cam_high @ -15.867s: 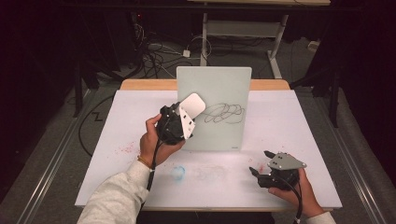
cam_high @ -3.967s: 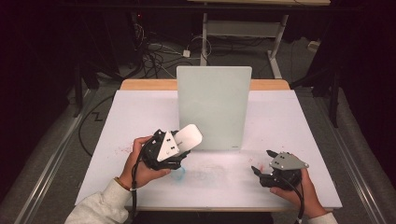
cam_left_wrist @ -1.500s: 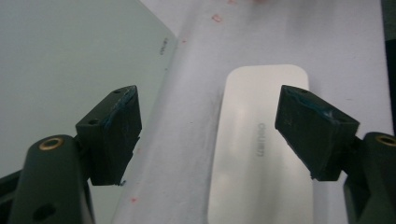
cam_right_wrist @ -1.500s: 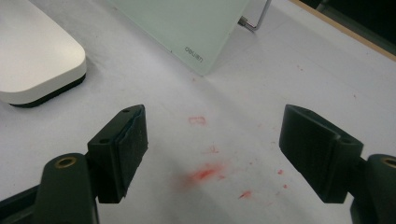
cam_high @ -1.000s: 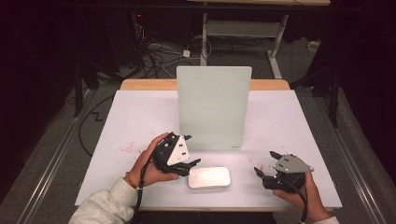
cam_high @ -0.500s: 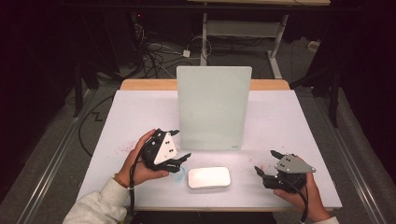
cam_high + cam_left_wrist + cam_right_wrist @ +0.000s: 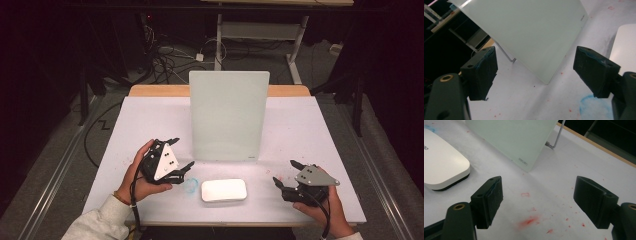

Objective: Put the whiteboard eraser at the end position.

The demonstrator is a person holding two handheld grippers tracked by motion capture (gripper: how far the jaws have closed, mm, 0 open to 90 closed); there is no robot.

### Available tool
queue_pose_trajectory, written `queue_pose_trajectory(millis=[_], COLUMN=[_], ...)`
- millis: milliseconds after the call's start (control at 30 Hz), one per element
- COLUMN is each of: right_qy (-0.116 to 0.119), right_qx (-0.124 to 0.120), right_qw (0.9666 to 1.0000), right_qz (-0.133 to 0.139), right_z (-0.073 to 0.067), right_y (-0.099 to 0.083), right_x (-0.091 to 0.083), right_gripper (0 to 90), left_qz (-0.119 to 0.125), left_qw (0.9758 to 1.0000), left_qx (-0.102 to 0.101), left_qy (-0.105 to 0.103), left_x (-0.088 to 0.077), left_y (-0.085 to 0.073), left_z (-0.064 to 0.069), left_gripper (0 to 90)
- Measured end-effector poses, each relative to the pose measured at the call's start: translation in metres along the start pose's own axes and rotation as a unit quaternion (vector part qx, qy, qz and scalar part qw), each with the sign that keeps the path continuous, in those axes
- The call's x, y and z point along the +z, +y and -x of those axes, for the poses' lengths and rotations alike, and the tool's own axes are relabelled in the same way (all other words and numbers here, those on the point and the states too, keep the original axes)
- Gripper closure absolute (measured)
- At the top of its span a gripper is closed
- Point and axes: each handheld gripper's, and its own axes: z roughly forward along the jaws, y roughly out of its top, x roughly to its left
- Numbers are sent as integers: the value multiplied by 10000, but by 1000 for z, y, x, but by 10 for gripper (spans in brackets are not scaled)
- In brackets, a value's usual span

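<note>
Eraser: the white eraser (image 7: 223,190) lies flat on the table (image 7: 140,125), near its front edge, just before the board.
Board: a pale glass board (image 7: 228,115) stands upright, wiped clean.
Left gripper (image 7: 175,152): jaws spread, empty, beside a blue smudge (image 7: 190,184).
Right gripper (image 7: 285,173): jaws spread, empty, right of the eraser, over red smears (image 7: 530,220).

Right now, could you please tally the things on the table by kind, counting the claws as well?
Glass board: 1
White eraser: 1
Claws, left claw and right claw, both open: 2
Total: 4
</note>
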Motion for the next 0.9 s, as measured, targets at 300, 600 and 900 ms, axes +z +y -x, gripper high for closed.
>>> queue_pose_trajectory(millis=[300, 600, 900], right_qy=[-59, -108, -158], right_qx=[27, 79, 149], right_qw=[10000, 9999, 9998], right_qz=[29, 31, -11], right_z=[1, 2, 4], right_y=[0, -1, -4], right_x=[-2, -1, -2], right_gripper=[242, 242, 242], left_qz=[-14, -205, -532], left_qw=[9992, 9975, 9951], left_qx=[-306, -556, -786], left_qy=[267, 392, 266], left_x=[-8, -13, -10], left_y=[-23, -53, -77], left_z=[0, 2, 4], left_gripper=[188, 185, 184])
